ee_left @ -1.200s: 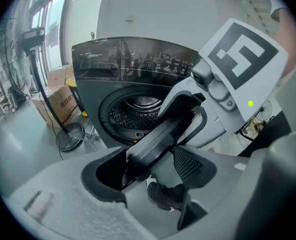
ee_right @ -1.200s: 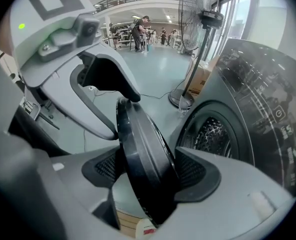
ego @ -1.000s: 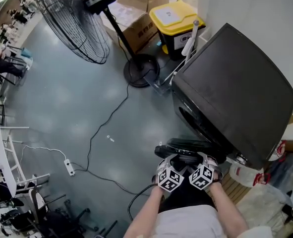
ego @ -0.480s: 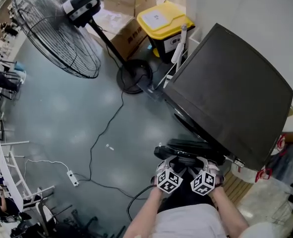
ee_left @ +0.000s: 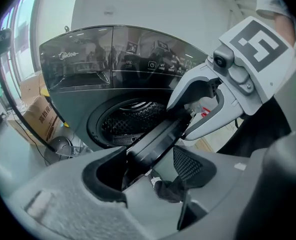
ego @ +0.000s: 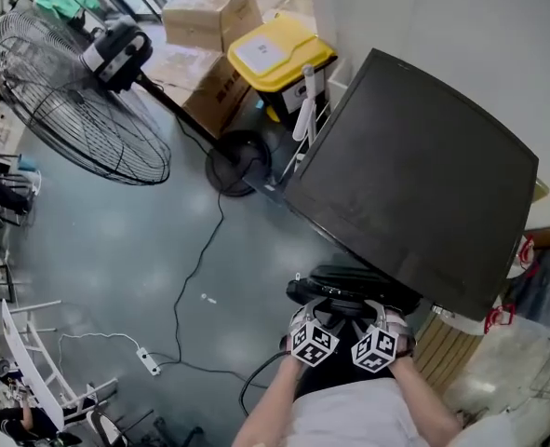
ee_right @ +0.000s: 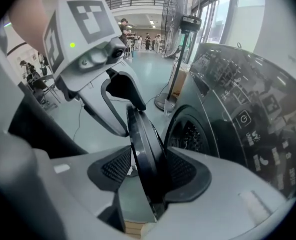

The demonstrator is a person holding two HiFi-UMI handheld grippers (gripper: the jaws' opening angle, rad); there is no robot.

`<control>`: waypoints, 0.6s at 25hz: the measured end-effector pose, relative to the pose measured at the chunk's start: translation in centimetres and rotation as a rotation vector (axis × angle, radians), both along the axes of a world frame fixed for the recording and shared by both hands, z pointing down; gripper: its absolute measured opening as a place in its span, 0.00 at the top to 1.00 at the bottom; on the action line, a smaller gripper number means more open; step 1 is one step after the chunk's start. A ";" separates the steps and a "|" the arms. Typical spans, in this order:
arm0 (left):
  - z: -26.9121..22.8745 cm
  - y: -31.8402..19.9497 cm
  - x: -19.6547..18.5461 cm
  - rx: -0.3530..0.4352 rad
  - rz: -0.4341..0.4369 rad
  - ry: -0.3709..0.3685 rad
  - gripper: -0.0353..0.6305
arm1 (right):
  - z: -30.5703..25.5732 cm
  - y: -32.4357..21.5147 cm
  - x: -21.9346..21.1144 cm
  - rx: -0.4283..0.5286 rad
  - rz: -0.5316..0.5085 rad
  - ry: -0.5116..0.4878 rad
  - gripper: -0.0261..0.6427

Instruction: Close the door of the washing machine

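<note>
Little done yet: large dark-grey washing machine (ego: 423,184) with drum mouth (ee_left: 130,124) uncovered, round black plastic door (ego: 349,282) swung wide. Right gripper (ee_right: 150,169), just closing, pinching the door's rim, machine just ahead; left gripper (ee_left: 148,169) spread loosely round that rim; whole swing shut remaining.

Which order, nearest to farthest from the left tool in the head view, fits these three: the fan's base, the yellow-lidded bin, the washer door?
1. Washer door: at the left tool, between its jaws.
2. Fan's base: up and to the left.
3. Yellow-lidded bin: farthest, near the picture's top.
</note>
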State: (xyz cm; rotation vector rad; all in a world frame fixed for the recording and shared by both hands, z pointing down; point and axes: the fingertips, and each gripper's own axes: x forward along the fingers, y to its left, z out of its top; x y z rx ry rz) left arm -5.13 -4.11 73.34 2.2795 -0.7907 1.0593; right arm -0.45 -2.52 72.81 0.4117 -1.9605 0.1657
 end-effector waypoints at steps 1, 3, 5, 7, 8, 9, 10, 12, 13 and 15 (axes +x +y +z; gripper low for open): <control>0.0 -0.3 0.0 0.000 0.009 -0.001 0.50 | 0.0 -0.2 0.0 0.001 0.006 0.004 0.63; 0.0 -0.8 0.1 0.004 0.023 -0.004 0.50 | -0.2 -0.6 0.1 0.007 0.017 0.009 0.64; -0.1 -1.4 0.1 0.016 0.033 -0.006 0.50 | -0.5 -0.9 0.1 0.016 0.031 0.003 0.66; -0.2 -2.2 0.2 0.032 0.041 -0.008 0.50 | -0.8 -1.4 0.2 0.027 0.049 -0.009 0.69; -0.2 -2.6 0.2 0.037 0.045 -0.009 0.49 | -0.8 -1.7 0.2 0.030 0.060 -0.013 0.70; -0.1 -2.8 0.2 0.039 0.052 -0.009 0.50 | -0.8 -1.8 0.3 0.029 0.072 -0.017 0.71; -0.1 -2.8 0.3 0.039 0.059 -0.008 0.50 | -0.8 -1.8 0.3 0.027 0.086 -0.019 0.72; -0.1 -2.9 0.2 0.045 0.071 -0.006 0.49 | -0.8 -1.8 0.3 0.028 0.116 -0.024 0.73; -0.1 -3.2 0.2 0.051 0.074 -0.006 0.50 | -0.8 -2.1 0.3 0.029 0.132 -0.027 0.74; 0.0 -3.6 0.2 0.056 0.075 -0.015 0.49 | -0.8 -2.5 0.2 0.019 0.163 -0.029 0.73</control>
